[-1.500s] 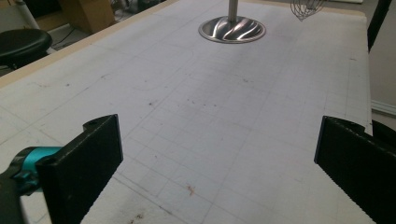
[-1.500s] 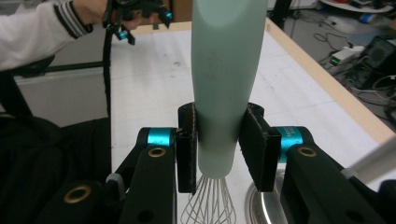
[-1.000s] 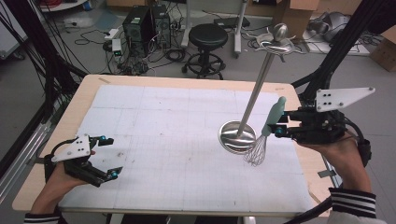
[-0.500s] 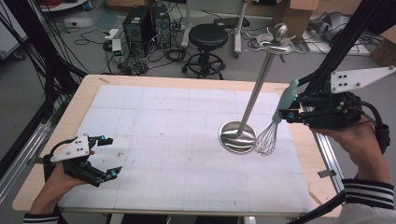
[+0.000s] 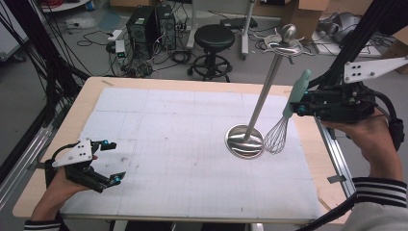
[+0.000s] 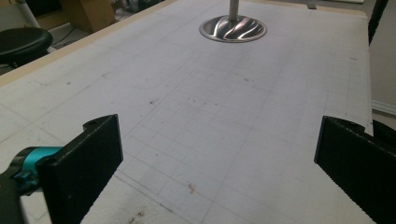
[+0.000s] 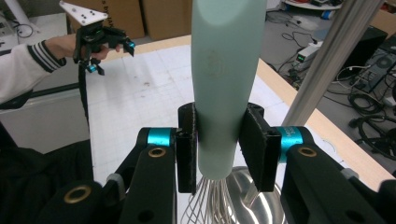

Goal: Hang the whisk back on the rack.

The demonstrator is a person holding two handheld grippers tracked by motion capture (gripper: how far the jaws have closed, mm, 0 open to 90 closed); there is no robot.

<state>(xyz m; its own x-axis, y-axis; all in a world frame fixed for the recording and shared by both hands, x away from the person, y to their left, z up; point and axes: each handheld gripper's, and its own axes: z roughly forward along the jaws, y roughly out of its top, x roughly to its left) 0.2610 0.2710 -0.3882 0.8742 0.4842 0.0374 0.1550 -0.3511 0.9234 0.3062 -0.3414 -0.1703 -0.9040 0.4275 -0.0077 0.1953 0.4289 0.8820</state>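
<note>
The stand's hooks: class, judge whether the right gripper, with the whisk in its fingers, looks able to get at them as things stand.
Probably yes. The right gripper holds the whisk lifted beside the stand, and nothing sits between it and the hooks above.

My fingers: two black pads, one (image 6: 79,170) low at my left and the other (image 6: 357,165) low at my right, standing wide apart with nothing between them.
My left side: a teal fitting (image 6: 30,161) sits just behind the left pad.
Under me: a white gridded mat (image 6: 224,130) with faint lines and a few small brown specks close ahead of my pads.
Far ahead: a shiny round metal base (image 6: 233,29) with swirled ridges, a metal pole (image 6: 232,7) rising from its middle.
Beyond my left pad: the table's wooden edge (image 6: 70,46), then a black stool (image 6: 21,44).
</note>
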